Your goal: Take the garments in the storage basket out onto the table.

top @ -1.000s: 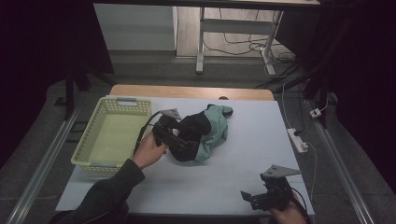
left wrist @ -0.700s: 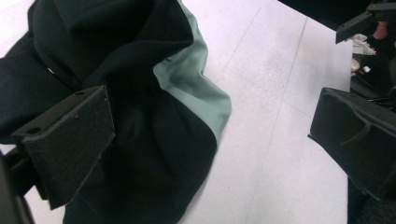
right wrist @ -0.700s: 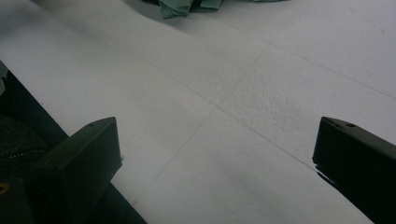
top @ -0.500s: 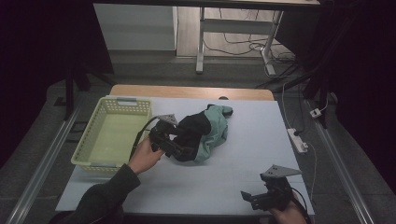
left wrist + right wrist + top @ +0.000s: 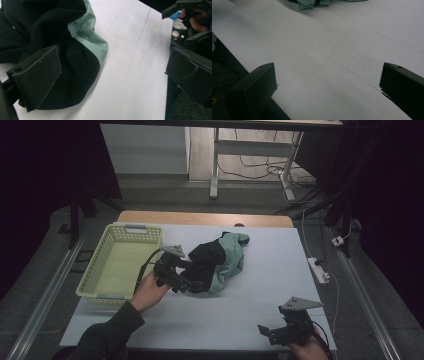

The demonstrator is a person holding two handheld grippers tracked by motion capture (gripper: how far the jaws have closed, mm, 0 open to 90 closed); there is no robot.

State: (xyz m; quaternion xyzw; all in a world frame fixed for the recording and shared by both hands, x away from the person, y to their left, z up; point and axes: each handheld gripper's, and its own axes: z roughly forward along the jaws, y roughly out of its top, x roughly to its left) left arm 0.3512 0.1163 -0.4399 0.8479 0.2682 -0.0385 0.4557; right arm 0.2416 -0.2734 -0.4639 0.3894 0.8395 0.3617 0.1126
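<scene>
The left gripper (image 5: 187, 282) stands with jaws spread against the black-and-green cloth (image 5: 220, 262) beside the basket (image 5: 120, 265); the right gripper (image 5: 277, 332), well apart from the cloth, is released over the worktop (image 5: 280, 270).

You are wearing a dark sleeve (image 5: 107, 332) on your left arm. Your left gripper (image 5: 175, 277) is showing black, boxy framing under a grey three-cornered plate (image 5: 173, 250), with a black cable (image 5: 145, 267) trailing from it. Your right gripper (image 5: 280, 332) is carrying the same grey plate (image 5: 300, 303). Its black jaws are showing flat, matte rectangular pads (image 5: 259, 85), each with a small screw hole near the top.
</scene>
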